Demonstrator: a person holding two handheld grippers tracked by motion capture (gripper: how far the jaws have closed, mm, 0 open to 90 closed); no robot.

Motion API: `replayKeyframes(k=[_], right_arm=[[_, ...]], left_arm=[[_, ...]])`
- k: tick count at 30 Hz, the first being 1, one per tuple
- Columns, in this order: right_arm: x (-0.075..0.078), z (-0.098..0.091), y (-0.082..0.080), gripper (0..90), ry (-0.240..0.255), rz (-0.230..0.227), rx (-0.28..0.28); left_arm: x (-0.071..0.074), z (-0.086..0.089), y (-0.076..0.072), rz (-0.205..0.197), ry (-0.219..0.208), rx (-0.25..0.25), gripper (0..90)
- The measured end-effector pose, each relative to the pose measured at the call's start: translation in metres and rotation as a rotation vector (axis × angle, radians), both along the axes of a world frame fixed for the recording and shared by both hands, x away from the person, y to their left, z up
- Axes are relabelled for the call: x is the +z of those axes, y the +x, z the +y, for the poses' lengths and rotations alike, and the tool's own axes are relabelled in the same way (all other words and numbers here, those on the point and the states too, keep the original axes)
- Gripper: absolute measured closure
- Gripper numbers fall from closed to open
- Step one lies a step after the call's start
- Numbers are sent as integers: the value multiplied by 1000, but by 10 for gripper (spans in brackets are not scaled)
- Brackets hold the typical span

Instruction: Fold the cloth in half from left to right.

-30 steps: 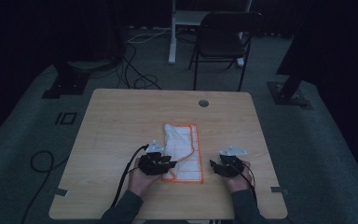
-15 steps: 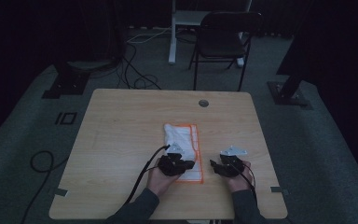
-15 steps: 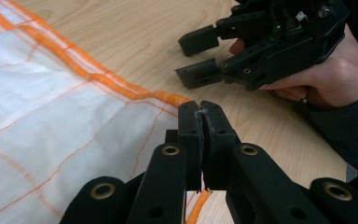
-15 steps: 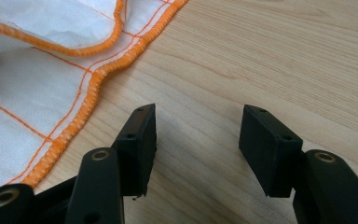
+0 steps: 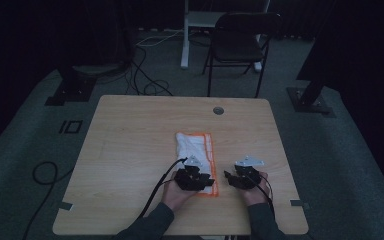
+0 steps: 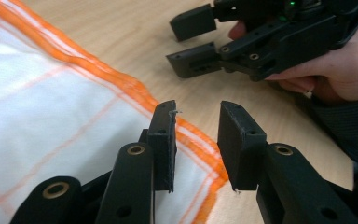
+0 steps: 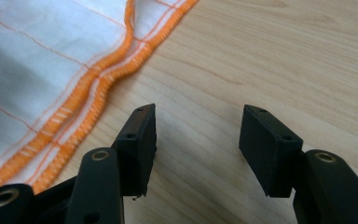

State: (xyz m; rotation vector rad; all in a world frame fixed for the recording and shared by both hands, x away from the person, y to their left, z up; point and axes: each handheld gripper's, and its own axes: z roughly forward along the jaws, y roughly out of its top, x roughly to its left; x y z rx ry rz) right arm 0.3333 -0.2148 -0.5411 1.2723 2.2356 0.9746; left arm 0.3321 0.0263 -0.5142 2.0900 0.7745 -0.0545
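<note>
The left claw point(image 6: 196, 140), jaws just parted and holding nothing, hovers over the near corner of the folded white cloth point(image 5: 196, 152) on the worktop point(image 5: 130, 145). The right claw point(image 7: 196, 149) gapes empty beside its orange hem. A shallow pinch could catch one layer and undo the fold.

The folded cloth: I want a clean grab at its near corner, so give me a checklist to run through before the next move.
1. Cloth lies flat on the table: ok.
2. Left gripper jaws open, having just been opening, nothing pinched: ok.
3. Left gripper over the cloth's orange-edged corner: ok.
4. Right gripper open and empty: ok.
5. Right gripper over the cloth: not ok, it sits above bare wood beside the hem.
6. Layers at the corner aligned: cannot tell.
</note>
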Motion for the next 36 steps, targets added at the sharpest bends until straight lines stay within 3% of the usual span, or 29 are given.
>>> replayKeyframes(k=[8, 17, 30, 36], right_arm=[[11, 13, 11, 541, 49, -39, 35], [19, 30, 41, 650, 98, -52, 45], [27, 49, 86, 731, 87, -78, 49], [23, 58, 113, 735, 92, -48, 27]], left_arm=[[4, 28, 6, -33, 14, 74, 669], [3, 55, 10, -42, 28, 138, 667], [-5, 79, 13, -47, 61, 207, 660], [-11, 81, 13, -39, 74, 214, 654]])
